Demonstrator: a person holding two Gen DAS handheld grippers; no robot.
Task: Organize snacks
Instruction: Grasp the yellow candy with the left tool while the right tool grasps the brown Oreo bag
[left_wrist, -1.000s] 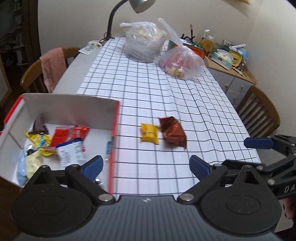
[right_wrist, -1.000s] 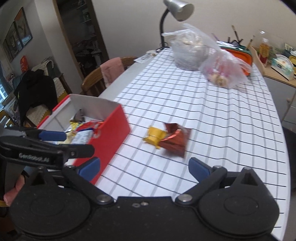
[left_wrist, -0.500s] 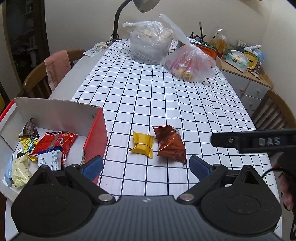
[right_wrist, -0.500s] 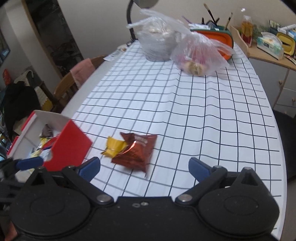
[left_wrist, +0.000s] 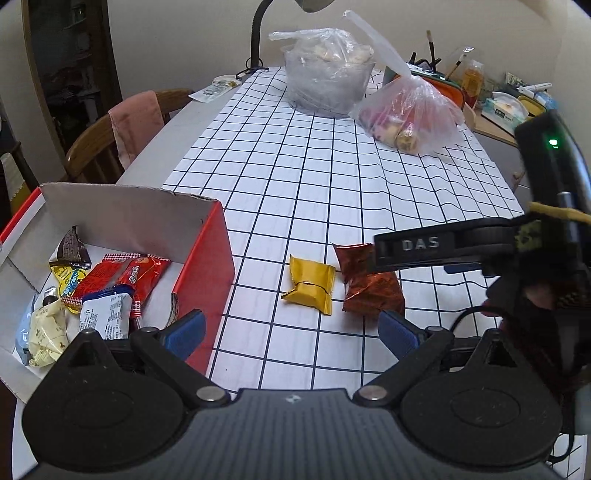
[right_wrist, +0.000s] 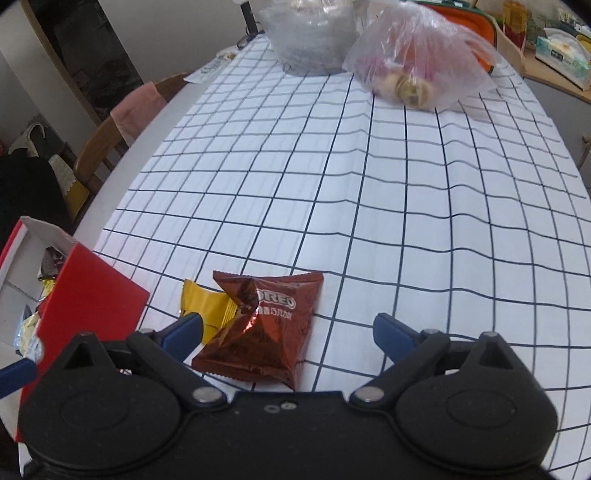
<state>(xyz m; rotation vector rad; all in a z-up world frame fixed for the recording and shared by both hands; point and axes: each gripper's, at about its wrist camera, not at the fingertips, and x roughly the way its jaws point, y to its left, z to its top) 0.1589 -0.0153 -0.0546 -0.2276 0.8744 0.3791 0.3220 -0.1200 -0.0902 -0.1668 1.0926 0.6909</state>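
Note:
A brown-red Oreo packet and a yellow packet lie side by side on the checked tablecloth; both also show in the left wrist view, brown and yellow. My right gripper is open, low over the table, with the brown packet between its fingers. In the left wrist view its arm reaches over the brown packet. My left gripper is open and empty, above the table's near edge beside the red box, which holds several snacks.
Two clear plastic bags of food stand at the table's far end by a desk lamp. A chair with a pink cloth is on the left. A cluttered sideboard is at the right.
My right gripper has moved forward and down to the brown packet, which now sits between its fingers. My left gripper has shifted slightly; the red box looks closer.

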